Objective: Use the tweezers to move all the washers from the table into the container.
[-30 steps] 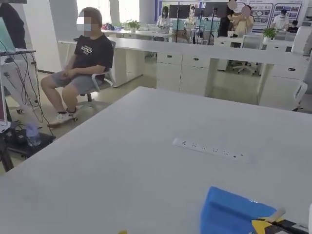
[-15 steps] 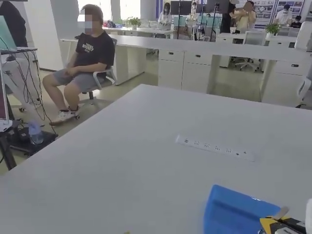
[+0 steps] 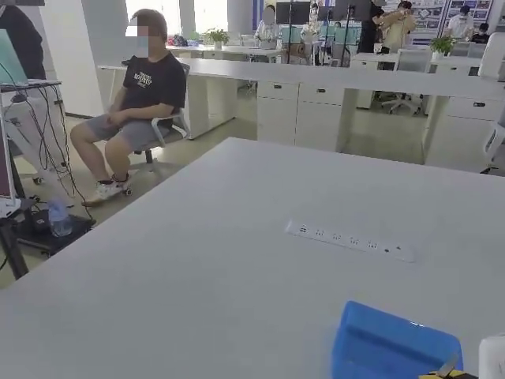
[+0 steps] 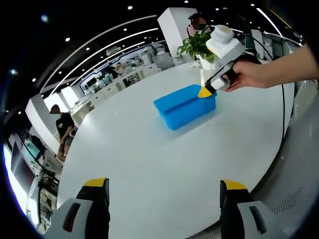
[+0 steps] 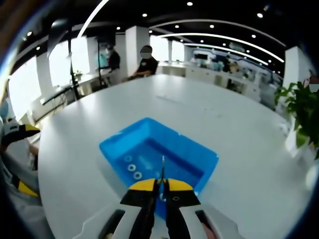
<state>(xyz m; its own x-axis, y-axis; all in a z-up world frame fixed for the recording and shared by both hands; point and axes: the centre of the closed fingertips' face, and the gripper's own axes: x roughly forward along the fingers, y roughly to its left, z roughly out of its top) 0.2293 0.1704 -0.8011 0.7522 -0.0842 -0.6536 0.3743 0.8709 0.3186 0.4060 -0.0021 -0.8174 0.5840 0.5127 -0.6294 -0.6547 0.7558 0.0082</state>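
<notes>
At the upper left of the head view a seated person (image 3: 146, 87) wore a dark T-shirt whose pale print was too small to read. Toward the middle a white power strip (image 3: 347, 239) lay on the bench (image 3: 197, 276) with no legible marking, and at the lower right stood the blue container (image 3: 394, 343). In the left gripper view the left claw (image 4: 164, 184) was spread wide with nothing between its jaws, facing across the bench. At the upper right of that frame a hand (image 4: 251, 74) held the right claw (image 4: 205, 91) just above the container's far end. In the right gripper view that claw was pressed together on the tweezers (image 5: 162, 169), whose thin tip pointed down over the middle of the container. Just left of the tip, three washers (image 5: 132, 168) lay on the container's floor. Whether the tip carried another was too small to tell, as was whether any lay on the bench. The washers looked to be small, thin, hard and very light, likely to skate on the smooth bench. Each would probably be best taken across its ring, one tip through the hole. The tweezers seemed springy, so a steady squeeze on their arms would be needed.
</notes>
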